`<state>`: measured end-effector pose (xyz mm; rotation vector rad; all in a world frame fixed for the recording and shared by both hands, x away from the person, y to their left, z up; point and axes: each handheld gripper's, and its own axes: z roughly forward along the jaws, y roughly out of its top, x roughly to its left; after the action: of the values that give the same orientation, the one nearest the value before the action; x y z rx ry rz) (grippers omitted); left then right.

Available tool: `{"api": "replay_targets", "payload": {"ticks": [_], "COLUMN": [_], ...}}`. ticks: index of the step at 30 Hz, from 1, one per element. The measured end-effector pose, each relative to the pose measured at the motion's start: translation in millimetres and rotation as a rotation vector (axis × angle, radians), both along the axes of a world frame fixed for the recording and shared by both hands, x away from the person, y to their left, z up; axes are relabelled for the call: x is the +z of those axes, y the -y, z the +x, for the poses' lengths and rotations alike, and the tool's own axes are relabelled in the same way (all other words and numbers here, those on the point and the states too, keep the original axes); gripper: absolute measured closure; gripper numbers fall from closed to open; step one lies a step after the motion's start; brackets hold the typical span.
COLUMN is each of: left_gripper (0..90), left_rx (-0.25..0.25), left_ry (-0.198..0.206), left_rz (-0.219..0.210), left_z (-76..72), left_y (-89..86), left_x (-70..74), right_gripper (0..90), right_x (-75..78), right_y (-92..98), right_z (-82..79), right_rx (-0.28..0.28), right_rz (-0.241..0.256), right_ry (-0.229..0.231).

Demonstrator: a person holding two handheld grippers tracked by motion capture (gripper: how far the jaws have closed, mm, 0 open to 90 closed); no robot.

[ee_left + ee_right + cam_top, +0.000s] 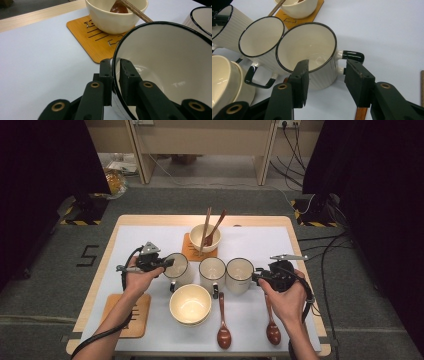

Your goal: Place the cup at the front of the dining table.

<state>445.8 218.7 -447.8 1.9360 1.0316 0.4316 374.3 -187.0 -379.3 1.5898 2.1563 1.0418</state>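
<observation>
Two grippers work at a row of three cream mugs with black rims on a pale mat, seen from above. Nearest the person, two brown spoons (223,322) lie on the mat, a cream bowl (190,304) sits left of them, and an orange coaster (128,314) lies at the near left, partly under the left forearm. The left gripper (167,263) is clamped on the rim of the left mug (179,268), one jaw inside and one outside; in the left gripper view the mug (162,65) is cut off at the right and bottom edges, so its handle cannot be seen. The right gripper (256,276) is at the right mug (239,275); in the right gripper view its jaws stand apart, one at the rim and one by the black handle of the mug (312,55), and whether they touch is hard to tell. The middle mug (212,274) stands close between the others. Farther off, a second bowl (205,237) rests on another coaster (189,251) and holds chopsticks and a spoon. The mat covers a wooden table (150,219), with open mat at the far left and right corners. Beyond lie grey floor, cables, dark curtains at both sides and wooden furniture legs.
</observation>
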Motion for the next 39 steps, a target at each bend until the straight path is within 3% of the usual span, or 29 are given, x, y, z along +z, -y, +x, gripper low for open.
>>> {"api": "replay_targets", "payload": {"ticks": [15, 39], "left_gripper": [80.6, 80.7], "left_rx": [0.039, 0.088], "left_ry": [0.086, 0.127], "left_rz": [-0.010, -0.033], "left_z": [-7.7, -10.0], "left_y": [-1.7, -14.8], "left_x": [9.9, 26.1], "right_gripper": [53.9, 53.9], "right_x": [2.1, 2.4], "right_y": [3.4, 2.0], "right_z": [-0.8, -1.2], "right_rx": [-0.005, -0.007], "right_rz": [0.005, 0.006], "right_ry": [0.014, 0.021]}}
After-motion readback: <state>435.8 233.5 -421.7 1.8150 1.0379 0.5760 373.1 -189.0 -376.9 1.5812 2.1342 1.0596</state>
